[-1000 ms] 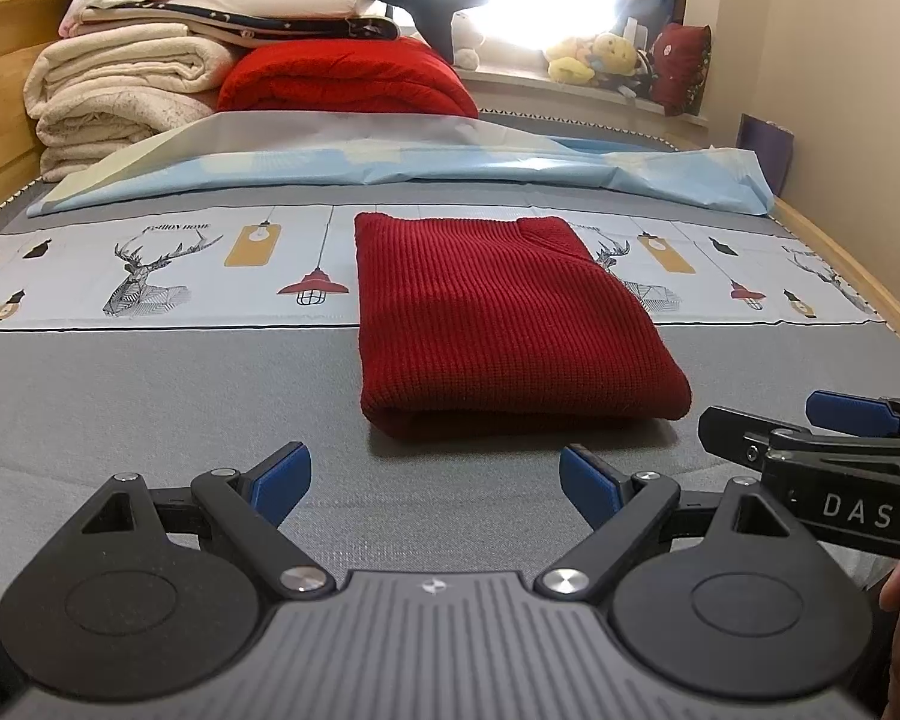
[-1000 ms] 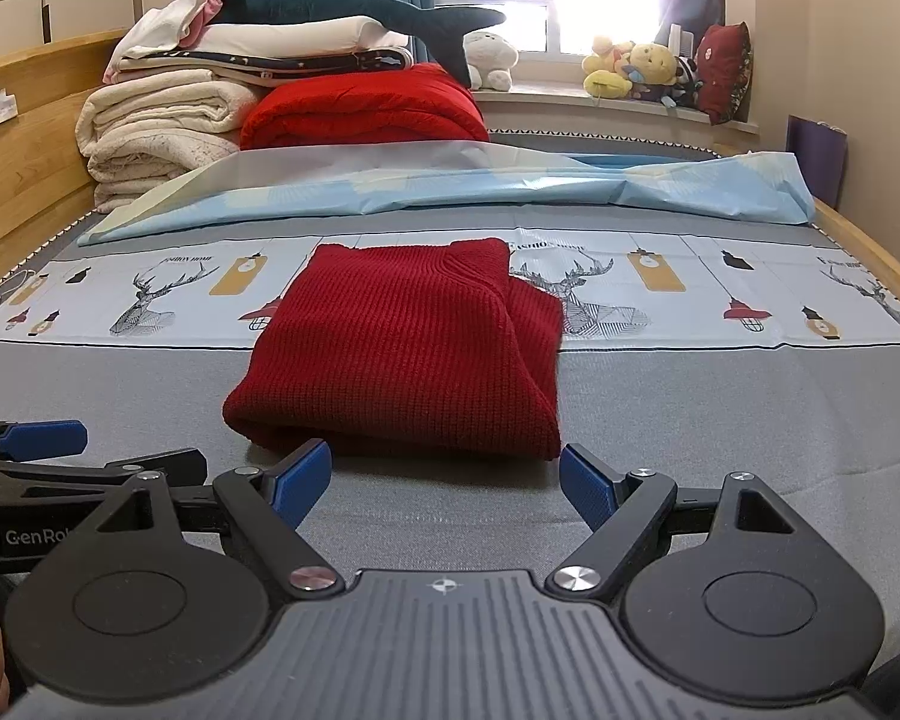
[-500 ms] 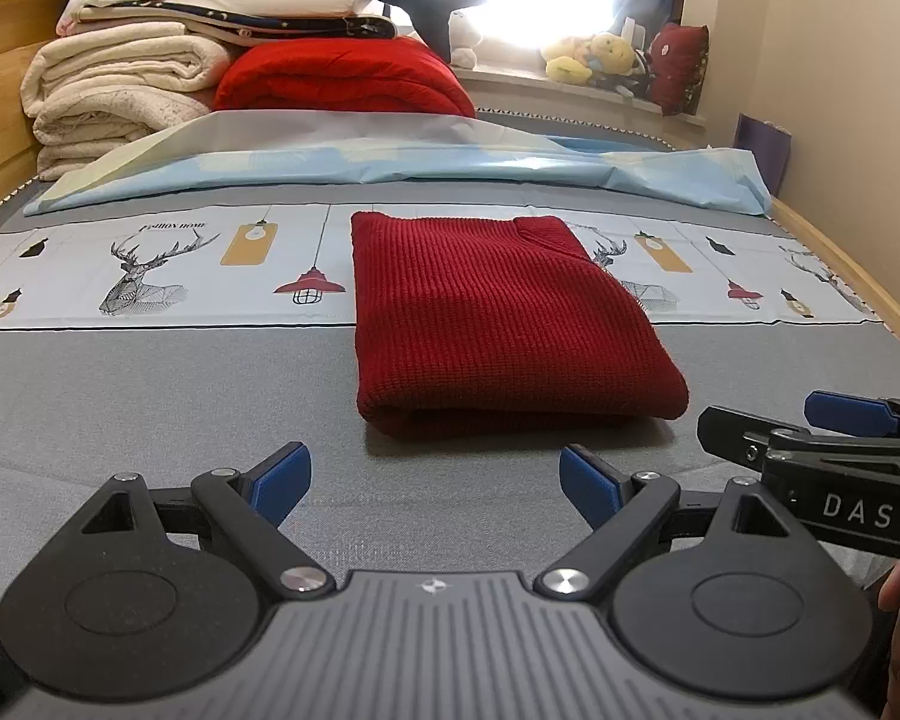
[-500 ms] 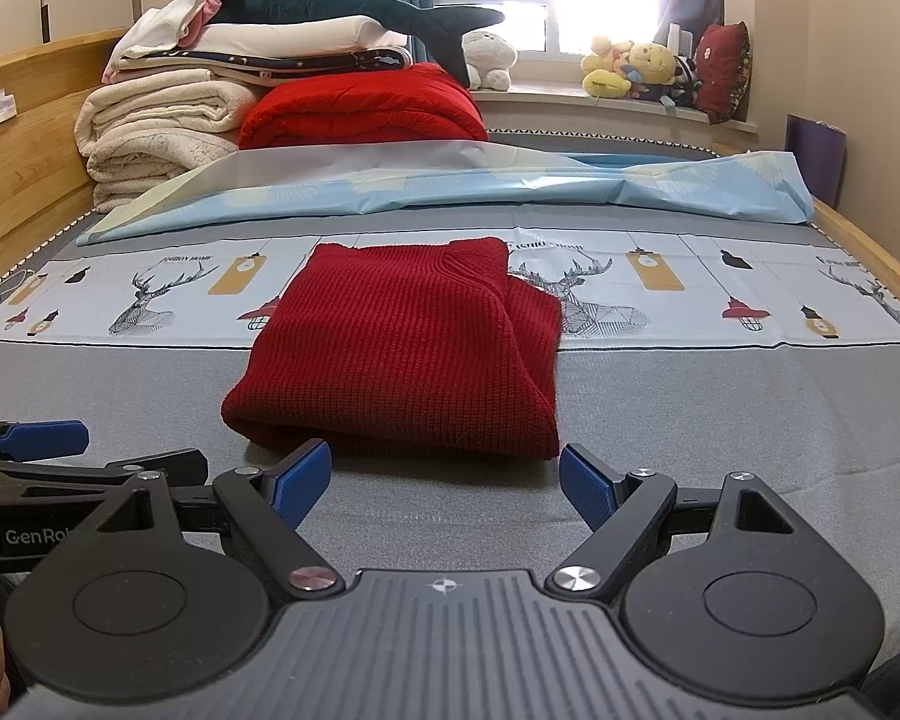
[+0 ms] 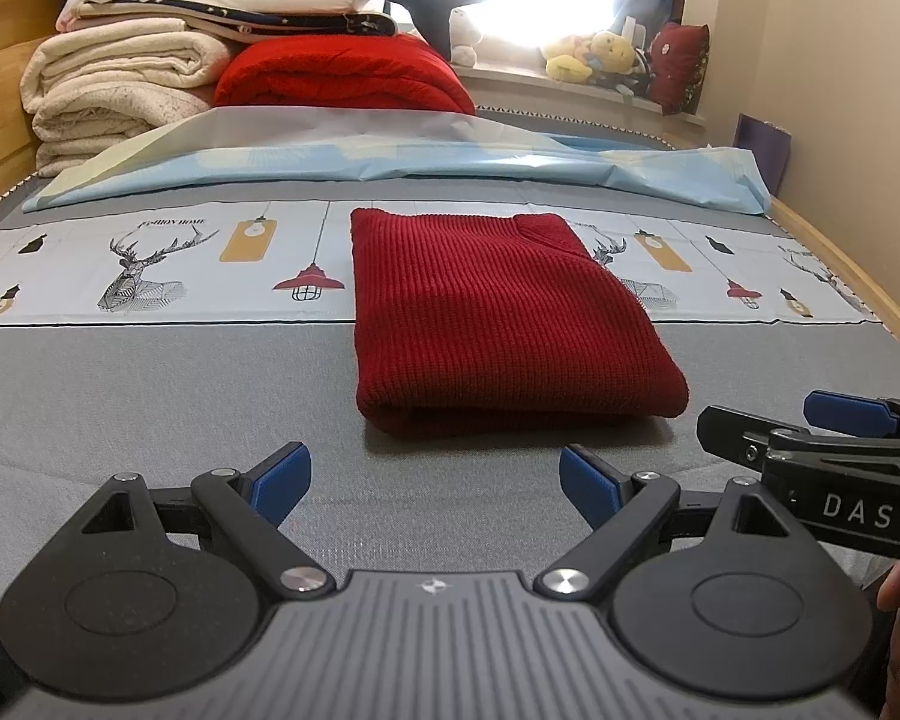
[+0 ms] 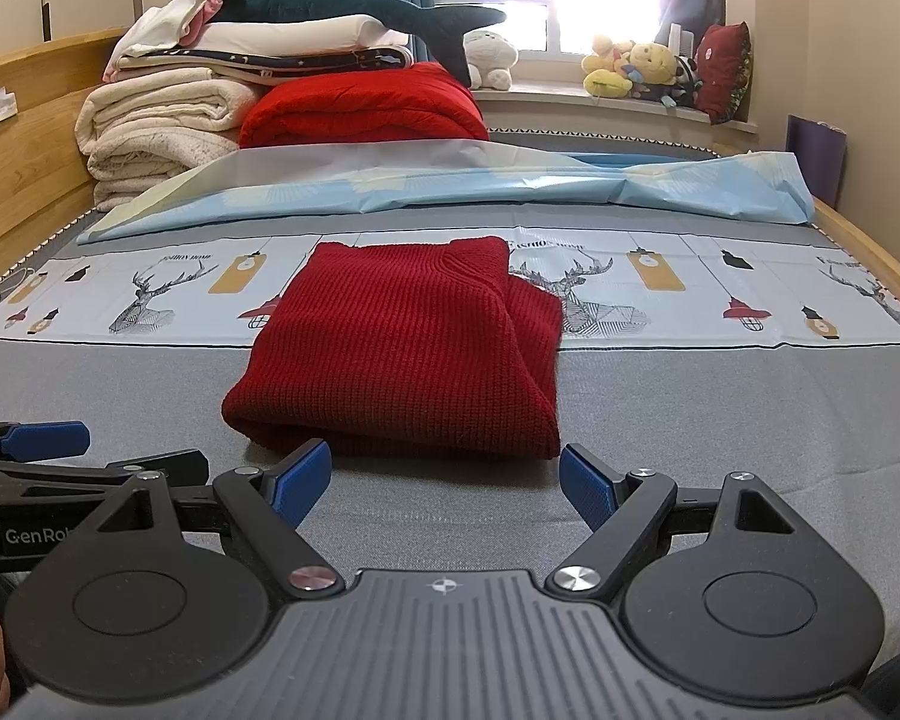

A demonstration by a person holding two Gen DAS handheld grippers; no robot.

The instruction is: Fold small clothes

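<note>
Low over the near end of the bed (image 5: 120, 396), the left gripper (image 5: 429, 480) hung with its blue-padded fingers (image 5: 282, 480) spread apart and nothing between them. The right gripper (image 6: 444, 480) hung beside it at like height, jaws equally spread and empty; its fingertip showed at the right edge of the left view, and the left gripper's tip at the left edge of the right view.

Compared with a second before: both grippers kept the same spread and nearly the same station; the scene sat only slightly differently in the left view. The sweater had not moved.

Item: red knit sweater (image 5: 498, 318), folded into a thick rectangle, lying flat just ahead of both grippers, apart from them. Its rounded fold edge faced the grippers; its far end overlapped the printed strip (image 5: 150, 264) bearing deer and lamp figures. In the right view a second layer showed along its right side (image 6: 534, 330).

Open room: bare grey bed surface to the left and right of the sweater and in the band between sweater and grippers.

Bounds: wooden bed rail (image 6: 870, 252) along the right; wooden board (image 6: 24, 138) along the left; a light blue sheet (image 5: 390, 162) lying rumpled beyond the strip; stacked blankets (image 5: 120, 90) and a red quilt (image 5: 342, 72) at the far end; plush toys (image 6: 630, 69) on the window sill.
</note>
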